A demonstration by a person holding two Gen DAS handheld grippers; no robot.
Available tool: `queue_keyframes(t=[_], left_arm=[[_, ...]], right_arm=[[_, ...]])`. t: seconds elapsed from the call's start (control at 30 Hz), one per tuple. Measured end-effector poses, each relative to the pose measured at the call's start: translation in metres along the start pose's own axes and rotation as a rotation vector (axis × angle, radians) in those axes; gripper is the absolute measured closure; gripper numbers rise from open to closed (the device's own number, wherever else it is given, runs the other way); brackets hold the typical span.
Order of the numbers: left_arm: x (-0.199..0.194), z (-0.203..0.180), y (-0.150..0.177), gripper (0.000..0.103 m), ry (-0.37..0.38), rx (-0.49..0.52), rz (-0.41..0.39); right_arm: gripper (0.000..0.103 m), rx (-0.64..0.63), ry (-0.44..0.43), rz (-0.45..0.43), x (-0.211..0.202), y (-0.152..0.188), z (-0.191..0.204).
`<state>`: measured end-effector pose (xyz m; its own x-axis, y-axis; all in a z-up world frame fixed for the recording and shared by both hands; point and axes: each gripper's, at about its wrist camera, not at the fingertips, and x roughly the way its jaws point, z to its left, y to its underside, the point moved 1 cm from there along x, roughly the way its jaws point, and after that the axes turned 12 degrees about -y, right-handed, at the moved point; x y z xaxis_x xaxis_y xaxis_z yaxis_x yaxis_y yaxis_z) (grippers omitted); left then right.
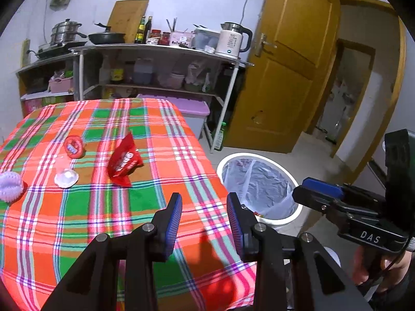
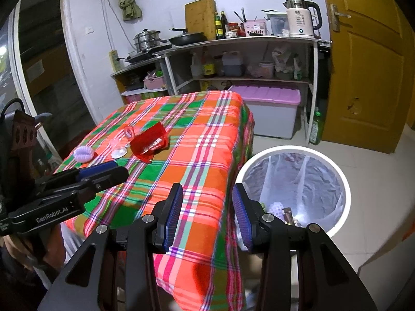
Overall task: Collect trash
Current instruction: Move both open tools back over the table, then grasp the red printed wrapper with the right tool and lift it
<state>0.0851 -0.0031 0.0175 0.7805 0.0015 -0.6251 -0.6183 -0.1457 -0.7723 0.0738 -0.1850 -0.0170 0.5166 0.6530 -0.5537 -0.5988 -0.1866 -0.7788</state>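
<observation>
Both the left gripper (image 1: 204, 203) and the right gripper (image 2: 207, 194) hang open and empty over the near edge of the checked table (image 1: 64, 223). The red wrapper (image 1: 124, 161) lies mid-table, open cloth before it. The white bin (image 2: 339, 178) stands on bare floor beside the table's corner. Only the right wrist view shows scraps in the bin.

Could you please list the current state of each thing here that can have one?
Left tool: open, empty.
Right tool: open, empty.
Red wrapper: crumpled, on the table.
Clear cup: on the table.
Bin: lined, uncovered, some trash inside.
Door: open.
</observation>
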Motion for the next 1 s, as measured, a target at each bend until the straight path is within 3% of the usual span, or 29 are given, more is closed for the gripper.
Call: queue_keyframes(t=[0.6, 1.0], left_arm=[[0.006, 0.076, 0.012, 0.068, -0.125, -0.130, 0.022], [0.009, 0.128, 0.014, 0.068, -0.197, -0.213, 0.018]], right_arm=[[0.062, 0.002, -0.095, 0.075, 0.050, -0.002, 0.025], [0.058, 0.027, -0.154, 0.092, 0.091, -0.024, 0.045]])
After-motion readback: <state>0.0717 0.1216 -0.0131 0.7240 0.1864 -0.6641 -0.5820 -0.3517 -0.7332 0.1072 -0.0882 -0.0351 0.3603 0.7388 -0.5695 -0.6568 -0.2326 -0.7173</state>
